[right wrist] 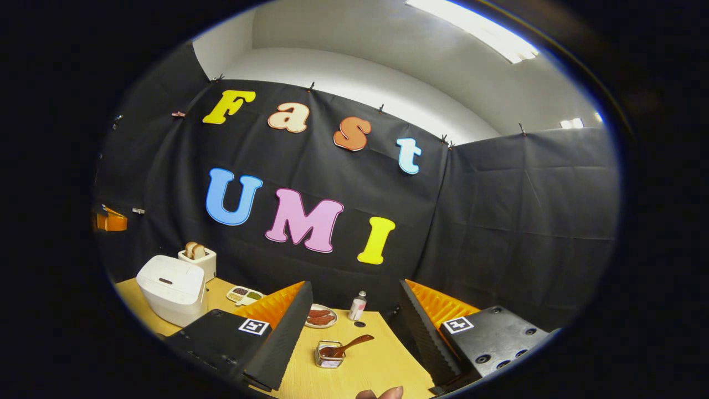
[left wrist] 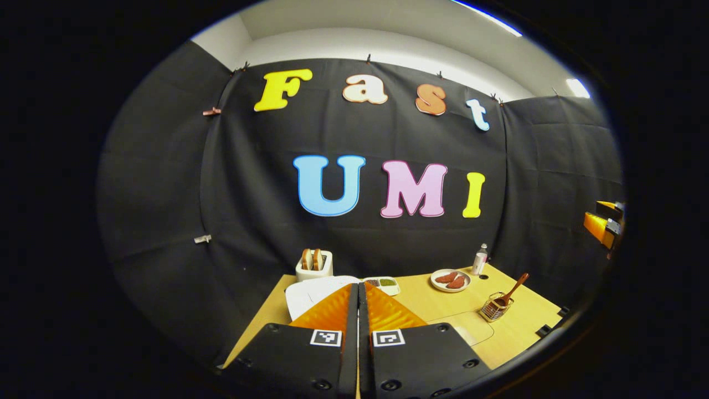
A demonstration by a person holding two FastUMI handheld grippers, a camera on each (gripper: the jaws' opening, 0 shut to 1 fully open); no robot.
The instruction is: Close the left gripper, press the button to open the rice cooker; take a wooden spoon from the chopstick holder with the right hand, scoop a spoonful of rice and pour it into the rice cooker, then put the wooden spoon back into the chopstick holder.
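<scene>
The table (right wrist: 382, 360) is seen with the lidded rice cooker (right wrist: 170, 288) at its left. The left gripper (left wrist: 358, 310) is clenched empty, the right gripper (right wrist: 354, 327) spread wide. The wooden spoon (right wrist: 346, 346) is leaned in the chopstick holder (right wrist: 329, 356).

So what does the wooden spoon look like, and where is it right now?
The wooden spoon is reddish-brown and looks like smooth wood. Its bowl end sits down inside the small wire chopstick holder, and its handle leans out over the rim, slanting up to one side. The holder stands on the light wooden table, in front of the plate of reddish food. Nothing grips the spoon: the right tool hangs open above it, fingers wide apart. In the left gripper view the spoon leans the same way.
</scene>
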